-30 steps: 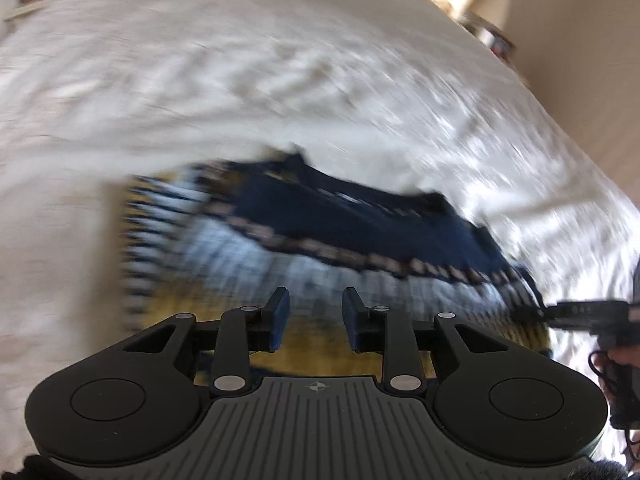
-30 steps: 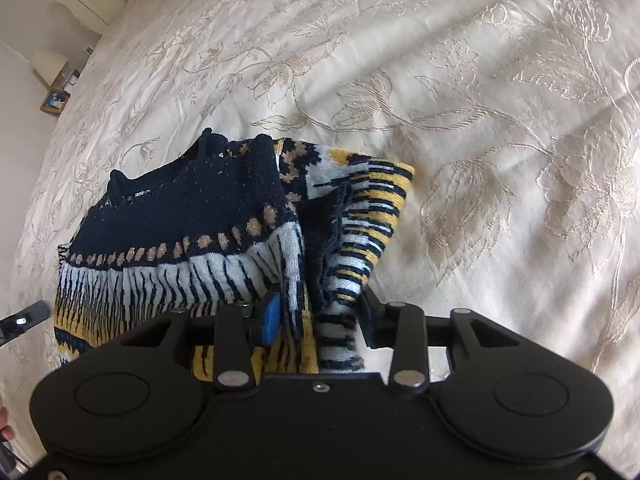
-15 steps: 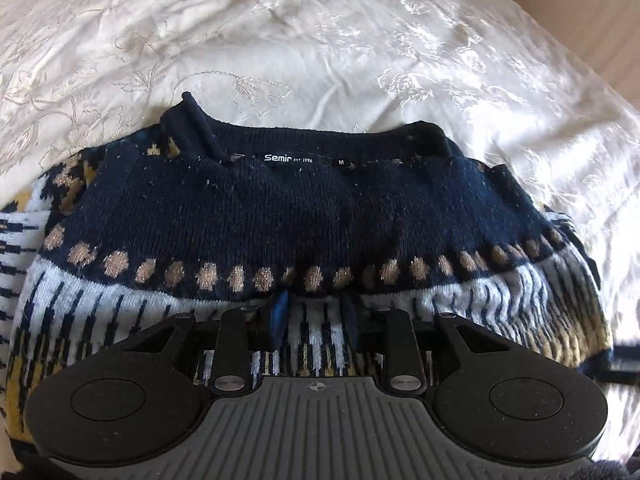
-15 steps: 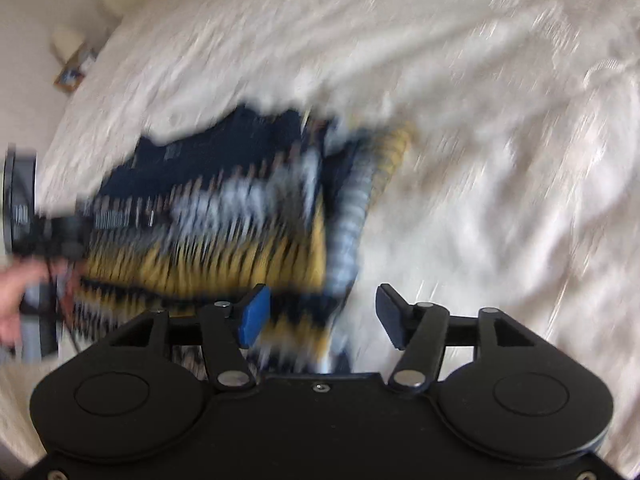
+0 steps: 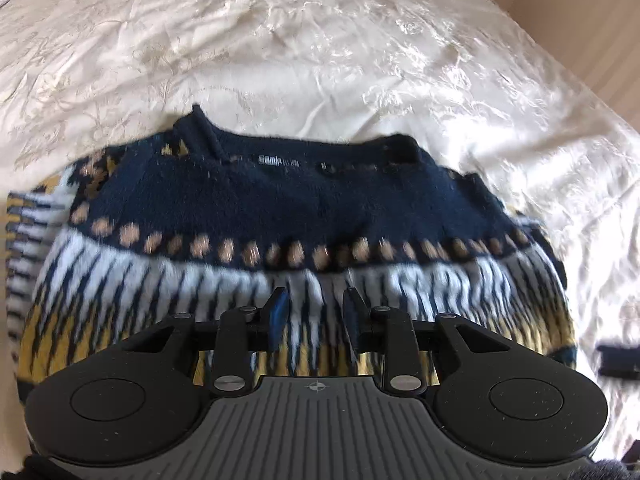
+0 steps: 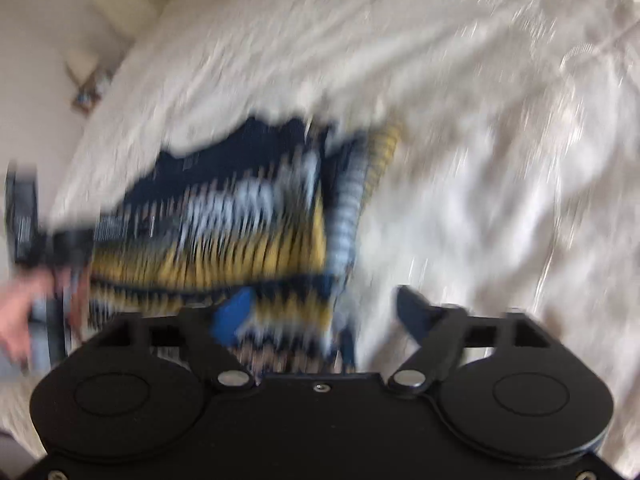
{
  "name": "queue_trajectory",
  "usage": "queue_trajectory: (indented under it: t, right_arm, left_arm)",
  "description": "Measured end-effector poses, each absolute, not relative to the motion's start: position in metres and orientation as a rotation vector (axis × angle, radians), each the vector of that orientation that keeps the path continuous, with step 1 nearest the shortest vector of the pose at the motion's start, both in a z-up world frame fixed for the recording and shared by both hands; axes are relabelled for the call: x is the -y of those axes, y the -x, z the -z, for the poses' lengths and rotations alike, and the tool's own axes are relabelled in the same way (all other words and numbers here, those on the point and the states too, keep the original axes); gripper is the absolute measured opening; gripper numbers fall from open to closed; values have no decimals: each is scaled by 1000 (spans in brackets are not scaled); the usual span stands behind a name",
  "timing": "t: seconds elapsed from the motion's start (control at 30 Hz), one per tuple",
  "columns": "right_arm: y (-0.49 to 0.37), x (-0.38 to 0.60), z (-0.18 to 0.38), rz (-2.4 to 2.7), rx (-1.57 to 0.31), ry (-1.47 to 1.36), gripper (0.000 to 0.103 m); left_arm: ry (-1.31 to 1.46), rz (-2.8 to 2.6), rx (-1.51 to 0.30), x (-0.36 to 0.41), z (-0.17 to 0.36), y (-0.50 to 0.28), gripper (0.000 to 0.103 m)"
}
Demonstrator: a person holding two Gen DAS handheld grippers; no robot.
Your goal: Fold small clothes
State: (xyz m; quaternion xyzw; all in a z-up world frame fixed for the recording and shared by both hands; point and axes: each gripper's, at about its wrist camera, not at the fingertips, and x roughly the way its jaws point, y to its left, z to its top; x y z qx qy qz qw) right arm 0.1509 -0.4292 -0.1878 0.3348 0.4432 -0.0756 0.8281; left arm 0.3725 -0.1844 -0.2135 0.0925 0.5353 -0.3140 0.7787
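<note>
On cream embroidered bedspread (image 5: 320,60): folded navy-white-yellow knit sweater (image 5: 280,208). Left gripper (image 5: 314,304) jaws narrowly apart, empty above it; right gripper (image 6: 324,308) jaws just opened wide, gripping nothing.

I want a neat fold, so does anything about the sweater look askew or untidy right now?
Yes. On the sweater, the folded-in striped sleeve on its right side lies bunched, not flat, and one collar end sticks up. No damage shows on the bedspread.

Cream embroidered bedspread (image 5: 320,40) underneath; framed picture (image 6: 86,96) on floor beside bed.
</note>
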Motion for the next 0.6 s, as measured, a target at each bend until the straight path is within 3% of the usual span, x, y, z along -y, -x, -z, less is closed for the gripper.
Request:
queue_trajectory:
  t: [0.43, 0.6]
  right_arm:
    - [-244, 470, 237, 116, -971, -822, 90]
    - [-262, 469, 244, 90, -1004, -794, 103]
  left_arm:
    - [-158, 613, -1183, 184, 232, -372, 34]
    - [-157, 587, -1208, 188, 234, -377, 35]
